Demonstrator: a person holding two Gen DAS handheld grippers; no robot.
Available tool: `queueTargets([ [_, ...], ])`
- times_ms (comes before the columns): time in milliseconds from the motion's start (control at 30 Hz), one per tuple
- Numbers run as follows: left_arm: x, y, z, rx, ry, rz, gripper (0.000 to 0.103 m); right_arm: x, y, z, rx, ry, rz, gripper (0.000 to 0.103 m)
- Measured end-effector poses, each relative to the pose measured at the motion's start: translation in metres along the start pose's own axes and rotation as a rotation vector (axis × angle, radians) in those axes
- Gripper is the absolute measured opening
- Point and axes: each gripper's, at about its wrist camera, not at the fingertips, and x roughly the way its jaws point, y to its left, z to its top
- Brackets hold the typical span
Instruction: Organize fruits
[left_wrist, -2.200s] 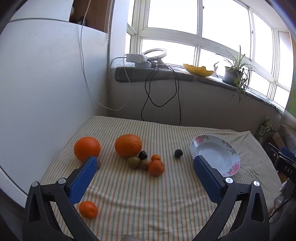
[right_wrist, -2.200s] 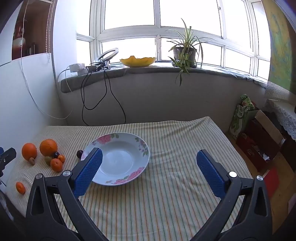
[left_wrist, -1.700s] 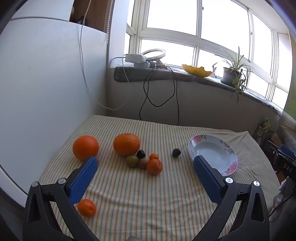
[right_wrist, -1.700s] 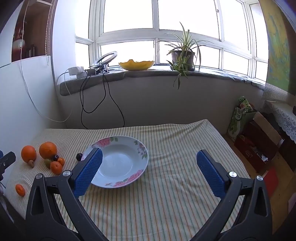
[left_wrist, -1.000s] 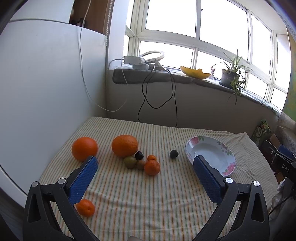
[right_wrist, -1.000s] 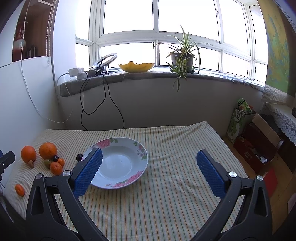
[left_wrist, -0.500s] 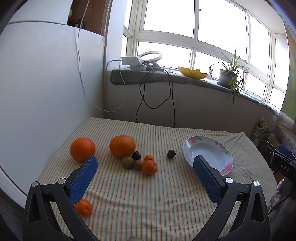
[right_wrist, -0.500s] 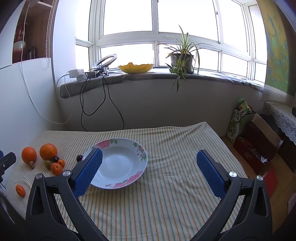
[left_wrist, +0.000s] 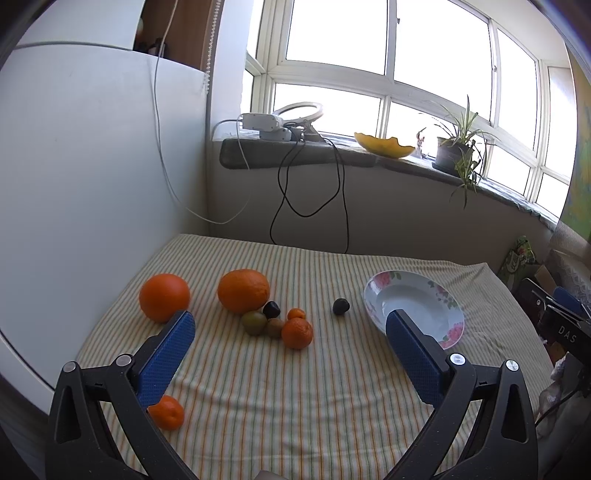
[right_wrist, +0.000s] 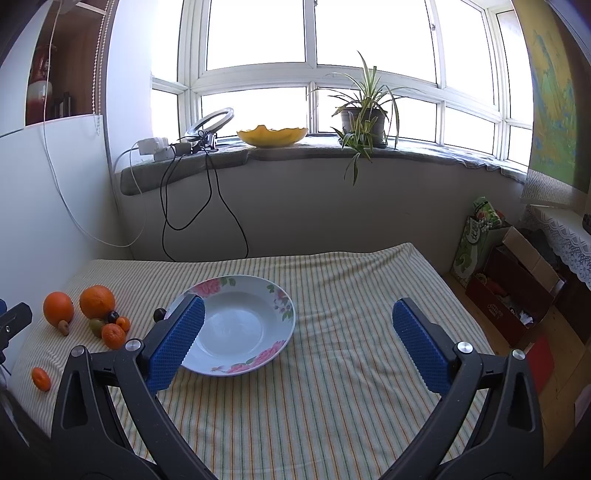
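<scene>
Fruits clustered toward table's left edge: two big oranges (left_wrist: 243, 291), mandarins (left_wrist: 297, 332), small dark plums (left_wrist: 340, 306); floral plate (left_wrist: 413, 306) bare, right of them. Left gripper (left_wrist: 290, 360) and right gripper (right_wrist: 298, 347) both spread wide, holding nothing. Probably firm, round, roll-prone; best pinched across widest middle, gently on softer small ones.
</scene>
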Motion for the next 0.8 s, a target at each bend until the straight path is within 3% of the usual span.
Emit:
queueTargets([
  [800,-0.0008,0.0051,-0.0010,-0.015,-0.004,-0.002,0.102,-0.0009,0.0017,-0.0005,-0.005,0.002,0.002,0.103],
])
